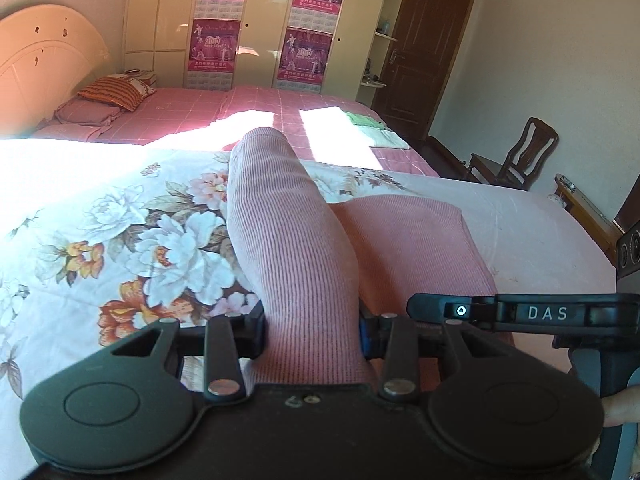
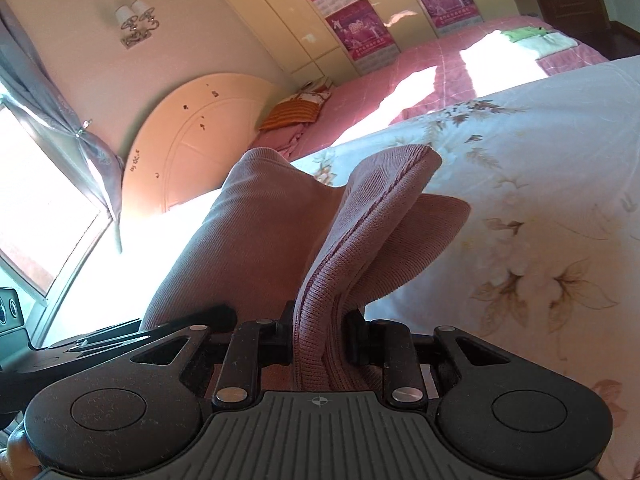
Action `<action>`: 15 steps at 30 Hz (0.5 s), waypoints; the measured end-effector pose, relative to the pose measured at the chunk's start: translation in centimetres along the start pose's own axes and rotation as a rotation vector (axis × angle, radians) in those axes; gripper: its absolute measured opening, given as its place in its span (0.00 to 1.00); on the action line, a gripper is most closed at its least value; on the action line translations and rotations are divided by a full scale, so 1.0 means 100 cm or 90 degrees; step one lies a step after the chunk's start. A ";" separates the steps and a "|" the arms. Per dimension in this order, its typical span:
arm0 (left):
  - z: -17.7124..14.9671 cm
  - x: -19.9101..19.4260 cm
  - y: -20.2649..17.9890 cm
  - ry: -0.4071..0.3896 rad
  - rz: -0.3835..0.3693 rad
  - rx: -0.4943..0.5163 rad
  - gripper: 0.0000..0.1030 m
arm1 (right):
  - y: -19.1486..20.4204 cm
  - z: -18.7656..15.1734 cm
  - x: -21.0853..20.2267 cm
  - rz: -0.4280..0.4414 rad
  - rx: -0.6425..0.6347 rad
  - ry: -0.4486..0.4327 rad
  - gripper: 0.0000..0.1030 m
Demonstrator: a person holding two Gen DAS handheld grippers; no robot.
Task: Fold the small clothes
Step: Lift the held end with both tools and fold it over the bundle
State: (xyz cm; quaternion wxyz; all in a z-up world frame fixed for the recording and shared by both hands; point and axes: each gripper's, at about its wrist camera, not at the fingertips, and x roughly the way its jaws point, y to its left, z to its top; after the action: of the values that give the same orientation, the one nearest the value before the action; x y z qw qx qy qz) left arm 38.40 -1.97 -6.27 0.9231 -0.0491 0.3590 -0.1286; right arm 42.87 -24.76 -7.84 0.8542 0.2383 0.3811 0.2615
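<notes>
The left hand-held gripper (image 1: pixel 312 332) is closed partway, its jaws pinching a fold of a pink ribbed knit garment (image 1: pixel 280 232) that rises up and away from it in a soft, rounded tube; the right hand-held gripper (image 2: pixel 320 340) is likewise closed partway on the same pink garment (image 2: pixel 360 240), gripping a bunched, doubled edge whose layers show as stacked ribs between the jaws; from both grips the cloth stands lifted over the bed, with a flat part of it lying on the floral quilt (image 1: pixel 120 220) just beyond the left hand-held gripper; it looks light, limp and stretchy, likely to sag and slide out of shape unless held by edges or corners, so a hold on hem or seam should serve better than on loose middle cloth; nothing about it seems fragile or slippery; farther off, folded green and white cloths (image 1: pixel 372 128) rest on a pink bedspread (image 1: pixel 240 108).
</notes>
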 end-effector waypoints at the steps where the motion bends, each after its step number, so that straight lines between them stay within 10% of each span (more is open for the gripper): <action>1: 0.001 -0.005 0.015 -0.004 0.001 0.002 0.37 | 0.012 -0.001 0.011 0.002 -0.003 0.000 0.24; 15: 0.027 -0.029 0.224 -0.015 -0.005 -0.010 0.37 | 0.156 -0.017 0.165 -0.012 0.002 -0.006 0.24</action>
State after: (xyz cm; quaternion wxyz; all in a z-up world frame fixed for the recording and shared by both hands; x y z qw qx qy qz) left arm 42.66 20.35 -6.46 0.9264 -0.0590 0.3488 -0.1290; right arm 46.83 -2.28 -8.08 0.8583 0.2371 0.3794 0.2514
